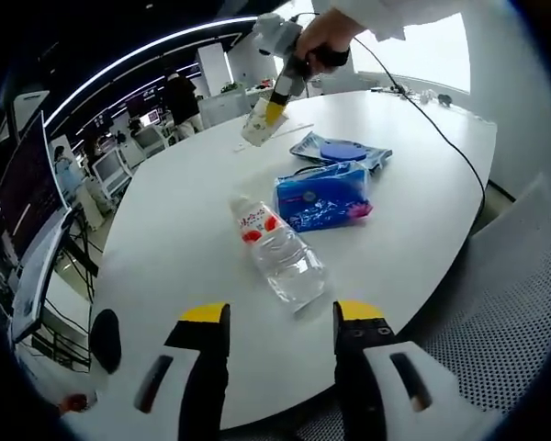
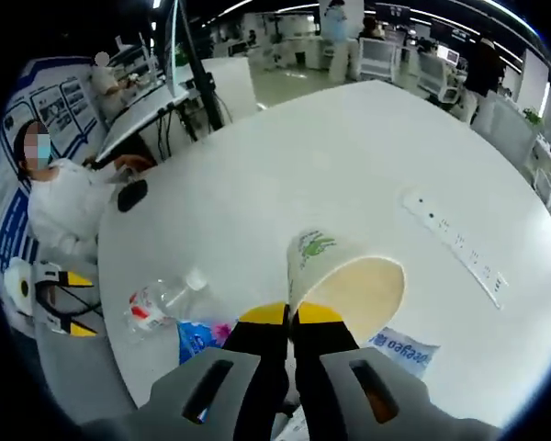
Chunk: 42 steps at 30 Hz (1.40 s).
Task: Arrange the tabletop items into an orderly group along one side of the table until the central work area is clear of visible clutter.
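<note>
A clear plastic water bottle (image 1: pixel 280 253) with a red label lies on its side on the white round table (image 1: pixel 184 211), just ahead of my left gripper (image 1: pixel 282 317), which is open with nothing between its fingers. Beyond the bottle lie a blue packet (image 1: pixel 323 196) and a grey-blue pouch (image 1: pixel 340 152). My right gripper (image 1: pixel 274 108) hangs over the far side of the table, shut on a paper cup (image 1: pixel 260 127). In the right gripper view the cup (image 2: pixel 344 280) is tilted, its rim pinched by my right gripper (image 2: pixel 289 317); below it are the bottle (image 2: pixel 161 303), packet (image 2: pixel 197 340) and pouch (image 2: pixel 399 347).
A white power strip (image 2: pixel 455 243) lies on the table to the right. A black mouse (image 2: pixel 131 195) sits near the left edge, close to a seated person in white (image 2: pixel 69 207). A black cable (image 1: pixel 432 129) crosses the table. Mesh chair (image 1: pixel 514 312) stands nearby.
</note>
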Motion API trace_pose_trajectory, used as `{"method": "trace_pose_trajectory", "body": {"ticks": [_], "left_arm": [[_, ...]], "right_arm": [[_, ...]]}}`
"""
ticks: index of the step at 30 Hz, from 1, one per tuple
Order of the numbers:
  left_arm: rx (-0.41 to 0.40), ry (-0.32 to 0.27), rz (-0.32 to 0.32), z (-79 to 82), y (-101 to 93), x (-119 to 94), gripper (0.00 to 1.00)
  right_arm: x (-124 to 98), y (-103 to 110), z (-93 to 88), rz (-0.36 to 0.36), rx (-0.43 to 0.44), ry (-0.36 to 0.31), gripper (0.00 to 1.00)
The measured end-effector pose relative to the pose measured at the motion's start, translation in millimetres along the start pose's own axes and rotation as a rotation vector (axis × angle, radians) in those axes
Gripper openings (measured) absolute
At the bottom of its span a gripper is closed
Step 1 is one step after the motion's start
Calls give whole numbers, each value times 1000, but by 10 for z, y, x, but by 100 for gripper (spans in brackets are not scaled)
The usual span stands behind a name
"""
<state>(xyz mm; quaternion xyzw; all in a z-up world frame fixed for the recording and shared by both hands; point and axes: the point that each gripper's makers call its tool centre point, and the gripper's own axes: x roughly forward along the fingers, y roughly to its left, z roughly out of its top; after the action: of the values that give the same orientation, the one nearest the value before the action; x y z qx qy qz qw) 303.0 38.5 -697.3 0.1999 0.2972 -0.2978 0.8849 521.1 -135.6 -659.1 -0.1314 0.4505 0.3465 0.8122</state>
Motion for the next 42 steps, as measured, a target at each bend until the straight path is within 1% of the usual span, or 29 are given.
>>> {"method": "trace_pose_trajectory", "body": {"ticks": [2,5,8,11,13,14,15,16,19,24,26,28,31,34,39,41,42], "left_arm": [[0,3,0,-6,-1,1,44],[0,3,3,-7,5,-1,44],[-9,4,11,-11,27,-6,44],[-12,7,16,-19,40,-5,44],[-13,9,17,-22,43,-7,44],[-12,9,18,-22,45,-9,44],[-13,10,18,-24,46,-9,44],[-14,11,18,-28,45,-8,43],[-14,16,19,-36,48,-12,43],[-9,32,22,-67,50,-8,42],[-9,30,21,-63,48,-6,42],[-10,30,23,-65,53,-6,42],[-13,31,26,-67,58,-7,42],[-12,37,25,-76,53,-5,42],[-13,41,24,-81,49,0,42],[-11,45,23,-89,48,6,42],[-9,52,22,-103,47,9,42]], "right_arm": [[26,14,-45,14,-17,25,0],[62,-13,-94,6,-39,49,0],[97,-20,-151,15,-87,93,0],[115,-39,-168,11,-128,124,0],[133,-58,-168,8,-169,147,0],[138,-65,-199,11,-204,184,0],[143,-68,-225,12,-220,207,0],[160,-91,-237,9,-260,232,0],[182,-141,-256,-5,-358,274,0],[244,-129,-295,12,-404,316,0],[263,-143,-316,17,-441,335,0],[281,-165,-332,18,-452,351,0],[284,-197,-340,22,-491,373,0],[283,-250,-336,23,-556,397,0],[263,-310,-347,24,-593,431,0],[255,-348,-359,16,-617,458,0],[244,-364,-380,16,-657,486,0]]}}
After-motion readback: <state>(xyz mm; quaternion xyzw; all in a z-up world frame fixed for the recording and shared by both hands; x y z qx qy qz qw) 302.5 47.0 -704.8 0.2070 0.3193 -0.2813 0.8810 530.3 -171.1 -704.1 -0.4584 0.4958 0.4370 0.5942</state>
